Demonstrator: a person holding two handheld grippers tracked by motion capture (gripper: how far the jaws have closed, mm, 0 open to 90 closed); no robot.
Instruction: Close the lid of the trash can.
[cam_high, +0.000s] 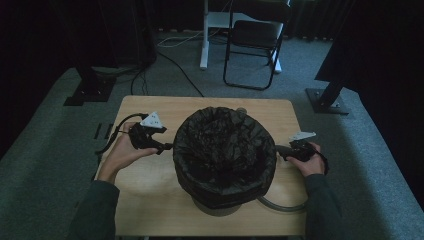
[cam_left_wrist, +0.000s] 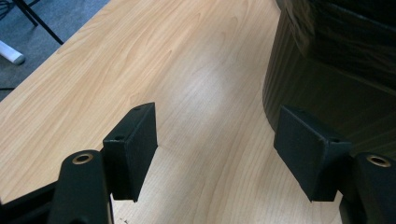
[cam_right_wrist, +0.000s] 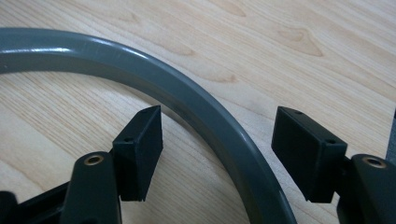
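A round bin lined with a black bag (cam_high: 225, 150) stands in the middle of the wooden table (cam_high: 150, 200); the bag is folded over its rim. A grey ring (cam_high: 281, 206) lies flat on the table at the bin's right front. My left gripper (cam_high: 167, 147) is open at the bin's left side; in the left gripper view its jaws (cam_left_wrist: 215, 121) span bare table with the bag's wall (cam_left_wrist: 327, 84) by the right jaw. My right gripper (cam_high: 279, 151) is open at the bin's right side. In the right gripper view the grey ring (cam_right_wrist: 187, 93) runs between my gripper's (cam_right_wrist: 217, 122) jaws, lying on the table.
Beyond the table stand a black folding chair (cam_high: 255, 40) and a white desk leg (cam_high: 204, 45) on grey carpet. Black stand bases sit at the left (cam_high: 90, 92) and right (cam_high: 327, 100). Cables (cam_high: 175, 65) run across the floor.
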